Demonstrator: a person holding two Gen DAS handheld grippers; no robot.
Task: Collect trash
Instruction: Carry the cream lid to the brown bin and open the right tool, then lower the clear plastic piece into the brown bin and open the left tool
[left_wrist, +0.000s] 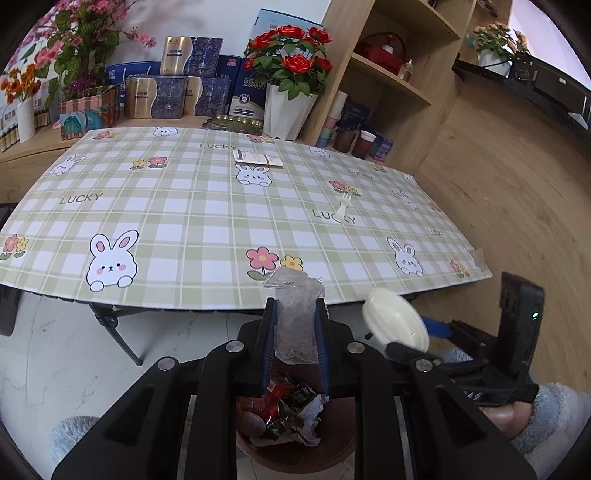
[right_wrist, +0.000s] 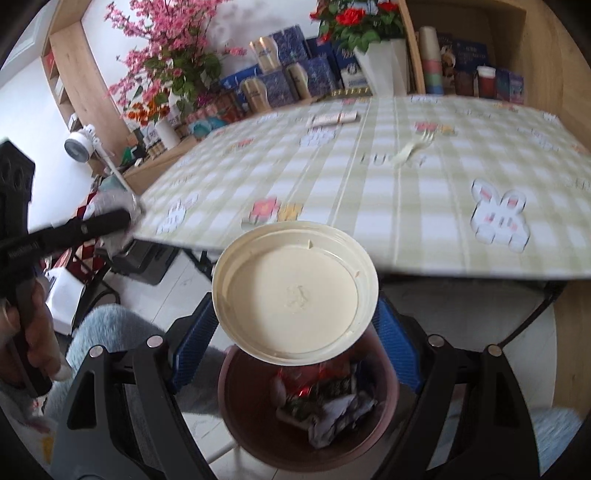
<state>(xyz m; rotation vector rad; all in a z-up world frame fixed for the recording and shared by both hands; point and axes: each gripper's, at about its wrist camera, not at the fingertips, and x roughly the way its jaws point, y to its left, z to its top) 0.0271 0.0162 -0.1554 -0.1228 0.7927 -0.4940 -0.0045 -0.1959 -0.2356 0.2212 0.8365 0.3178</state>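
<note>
My left gripper (left_wrist: 294, 314) is shut on a crumpled clear plastic wrapper (left_wrist: 295, 317) and holds it above the brown trash bin (left_wrist: 295, 452), which holds red and green wrappers and crumpled paper. My right gripper (right_wrist: 295, 325) is shut on a cream plastic lid (right_wrist: 295, 291), held over the same bin (right_wrist: 236, 398); the lid also shows in the left wrist view (left_wrist: 395, 319). A white plastic fork (left_wrist: 341, 210) and a white printed packet (left_wrist: 257, 157) lie on the checked tablecloth (left_wrist: 184, 206). The fork (right_wrist: 410, 147) and packet (right_wrist: 332, 119) show in the right wrist view too.
The folding table stands before wooden shelves (left_wrist: 391, 74) with boxes, cups and flower pots (left_wrist: 288, 107). The bin sits on the pale tiled floor (left_wrist: 55, 350) off the table's near edge. The left gripper's arm (right_wrist: 74, 229) crosses the right wrist view at left.
</note>
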